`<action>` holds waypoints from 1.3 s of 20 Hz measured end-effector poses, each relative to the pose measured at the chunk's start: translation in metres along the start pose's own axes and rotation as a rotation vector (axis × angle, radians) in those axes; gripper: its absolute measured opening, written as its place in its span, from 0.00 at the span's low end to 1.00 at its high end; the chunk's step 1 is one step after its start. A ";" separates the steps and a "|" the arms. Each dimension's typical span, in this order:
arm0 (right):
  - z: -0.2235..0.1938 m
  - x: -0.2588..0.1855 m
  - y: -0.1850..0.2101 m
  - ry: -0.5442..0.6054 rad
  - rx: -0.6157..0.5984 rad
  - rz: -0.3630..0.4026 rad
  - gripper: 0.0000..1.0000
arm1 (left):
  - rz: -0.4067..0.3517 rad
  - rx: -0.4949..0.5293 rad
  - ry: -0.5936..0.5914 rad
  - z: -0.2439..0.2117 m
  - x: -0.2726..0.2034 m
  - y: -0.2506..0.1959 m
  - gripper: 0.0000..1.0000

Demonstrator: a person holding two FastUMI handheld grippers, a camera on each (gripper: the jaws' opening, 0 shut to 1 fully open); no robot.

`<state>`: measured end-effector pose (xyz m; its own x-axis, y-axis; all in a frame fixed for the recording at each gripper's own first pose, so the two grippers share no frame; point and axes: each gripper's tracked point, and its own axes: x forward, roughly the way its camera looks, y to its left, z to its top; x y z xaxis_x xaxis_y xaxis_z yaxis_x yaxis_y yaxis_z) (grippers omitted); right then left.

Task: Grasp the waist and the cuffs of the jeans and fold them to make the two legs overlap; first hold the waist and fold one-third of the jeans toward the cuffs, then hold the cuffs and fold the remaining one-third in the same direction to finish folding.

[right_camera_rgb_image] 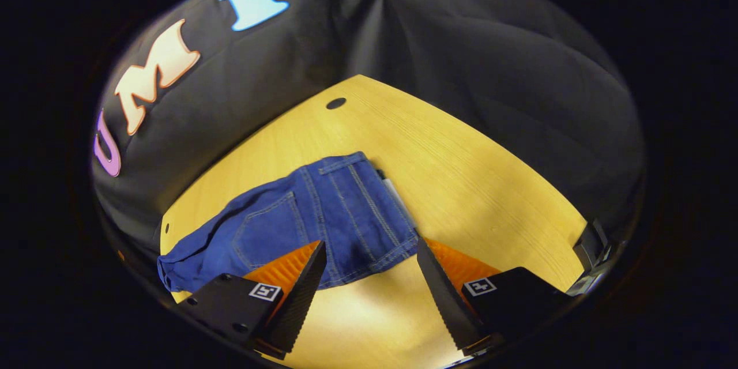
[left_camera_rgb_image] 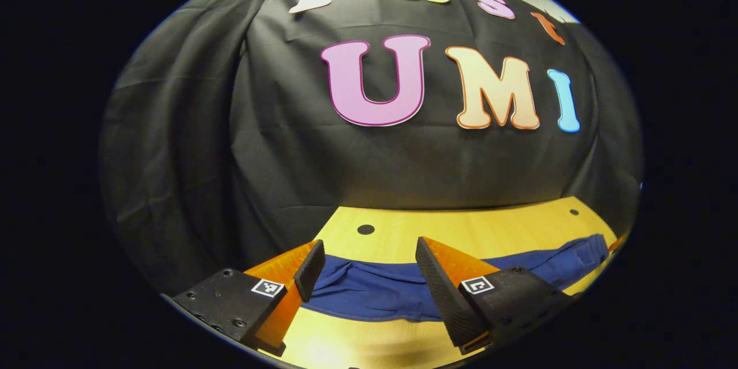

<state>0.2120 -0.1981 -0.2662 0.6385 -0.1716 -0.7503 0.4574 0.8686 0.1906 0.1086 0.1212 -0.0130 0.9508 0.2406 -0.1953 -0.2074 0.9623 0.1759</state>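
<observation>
While both grippers hover wide apart with nothing between the fingers, no grasp made yet. Jeans (right_camera_rgb_image: 323,213) flat on the wooden table (right_camera_rgb_image: 461,173), blue denim, waist end with back pocket nearest in the right gripper view, legs trailing off toward the far left edge. Right gripper (right_camera_rgb_image: 369,277) just above the waistband hem, jaws straddling it but clear of the cloth. Left gripper (left_camera_rgb_image: 369,277) aimed at a bunched stretch of the jeans (left_camera_rgb_image: 375,294), near the table's front edge; cannot tell from here whether that part is cuff or mid-leg.

Risks from here, as judgement:
- Pinching only the top layer at the waist: denim already looks doubled, so a shallow bite peels one layer and the fold skews.
- Left side grabbing the rumpled bulge instead of a clean edge: legs misalign, overlap lost.
- Fingers digging into the table on descent: stiff contact, cloth pushed ahead instead of captured.
- Uneven lift between the two sides: heavy denim sags and drags, wrinkles set in.
- Fabric near the table edge sliding off if tugged outward.
</observation>
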 end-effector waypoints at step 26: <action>-0.011 0.031 0.001 0.150 -0.118 0.106 0.16 | 0.172 -0.209 0.078 -0.061 -0.046 0.000 0.96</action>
<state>0.2259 -0.1972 -0.2962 0.5758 -0.0129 -0.8175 0.3110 0.9282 0.2044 0.0507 0.1175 -0.0633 0.8785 0.4042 -0.2545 -0.4152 0.9096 0.0113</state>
